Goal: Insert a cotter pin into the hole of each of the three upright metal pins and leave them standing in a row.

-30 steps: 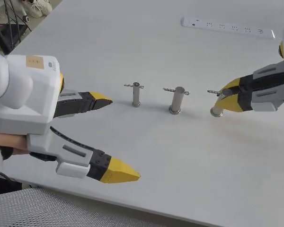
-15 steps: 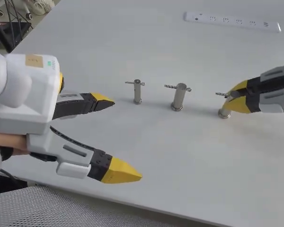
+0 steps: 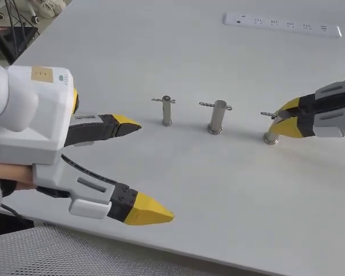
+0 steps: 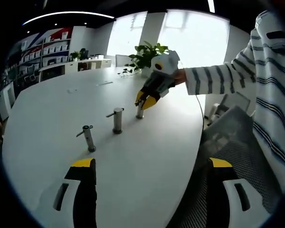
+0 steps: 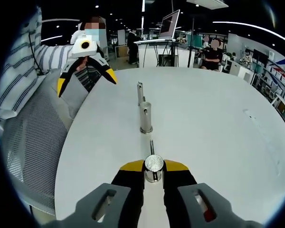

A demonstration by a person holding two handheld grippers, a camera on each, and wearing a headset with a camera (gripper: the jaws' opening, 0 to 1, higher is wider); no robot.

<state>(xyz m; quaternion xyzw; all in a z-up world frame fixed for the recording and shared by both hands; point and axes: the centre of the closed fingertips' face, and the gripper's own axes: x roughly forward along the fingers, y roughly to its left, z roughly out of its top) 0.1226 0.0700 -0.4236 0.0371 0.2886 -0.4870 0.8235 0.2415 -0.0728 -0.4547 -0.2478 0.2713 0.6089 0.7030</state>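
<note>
Right gripper view puts the right gripper (image 5: pixel 153 172) with its yellow jaws pressed to either side of the head of the third metal pin (image 5: pixel 153 163). I judge them clamped on it. A cotter pin (image 5: pixel 151 146) pokes out of the pin's far side, so the insertion looks done. The step in hand looks like leaving this pin standing.

Beyond it the middle pin (image 5: pixel 146 116) and the far pin (image 5: pixel 140 92) stand upright in one line, each with a pin crosswise through its top. All three sit well in from the edges of the bench (image 3: pixel 218 190).

To do this well, check that the held pin's foot sits flat on the bench and in line with the other two. Then open both jaws evenly and slowly, so neither drags the head sideways. Draw straight back along the jaws, away from the protruding cotter pin. A lift or twist could snag it and tip the pin.

The left gripper (image 3: pixel 151 169) hangs with its jaws wide apart and holding nothing, nearer the bench's front edge. It is well apart from the row and best kept there.
</note>
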